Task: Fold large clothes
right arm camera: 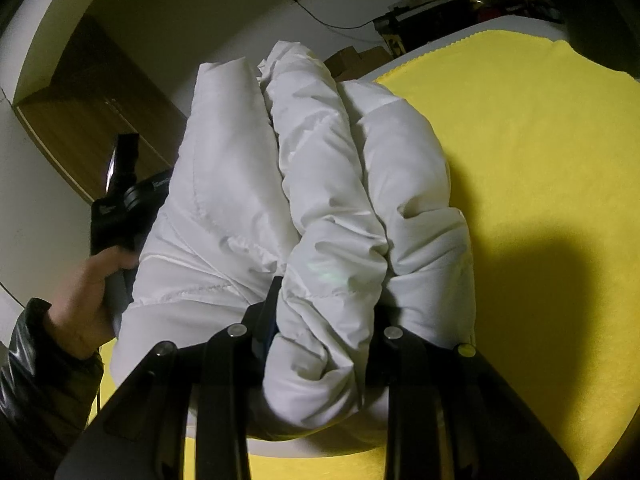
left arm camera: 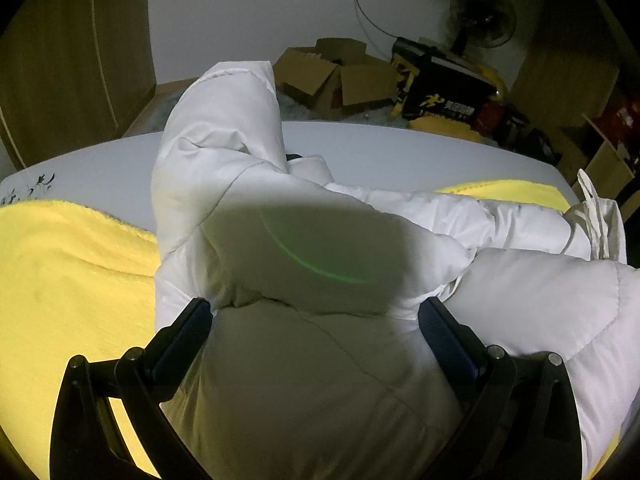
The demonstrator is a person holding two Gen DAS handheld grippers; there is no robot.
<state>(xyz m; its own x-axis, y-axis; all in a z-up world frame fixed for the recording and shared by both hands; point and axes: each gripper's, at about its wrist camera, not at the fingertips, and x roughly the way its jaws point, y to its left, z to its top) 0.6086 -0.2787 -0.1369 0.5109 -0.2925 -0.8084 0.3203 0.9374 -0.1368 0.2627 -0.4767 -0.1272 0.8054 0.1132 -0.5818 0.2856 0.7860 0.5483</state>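
A white padded jacket (right arm camera: 320, 184) lay bunched on a yellow cloth (right arm camera: 540, 152) that covered most of a pale table (left arm camera: 380, 148). Its quilted bulk was gathered into thick rolls that rose toward the far edge of the table, with a sleeve-like length trailing off to the right in the left wrist view.

The right gripper (right arm camera: 324, 320) pinched a fat fold of the jacket's near edge; both black fingers pressed into the fabric, which bulged out between and below them. The left gripper (left arm camera: 314, 312) stood with its fingers spread wide on either side of a broad mound of the jacket. The padding filled the gap and touched both pads, yet whether they were truly squeezing it could not be told from that shadowed view.

In the right wrist view a hand (right arm camera: 92, 292) in a dark glossy sleeve (right arm camera: 36, 368) held the left tool's handle beside the jacket.

Beyond the table stood open cardboard boxes (left arm camera: 332, 76), a black and yellow bag (left arm camera: 436, 92), a standing fan (left arm camera: 480, 16) and wooden cabinets (left arm camera: 68, 52). A white tote bag (left arm camera: 600, 216) hung at the table's right edge.
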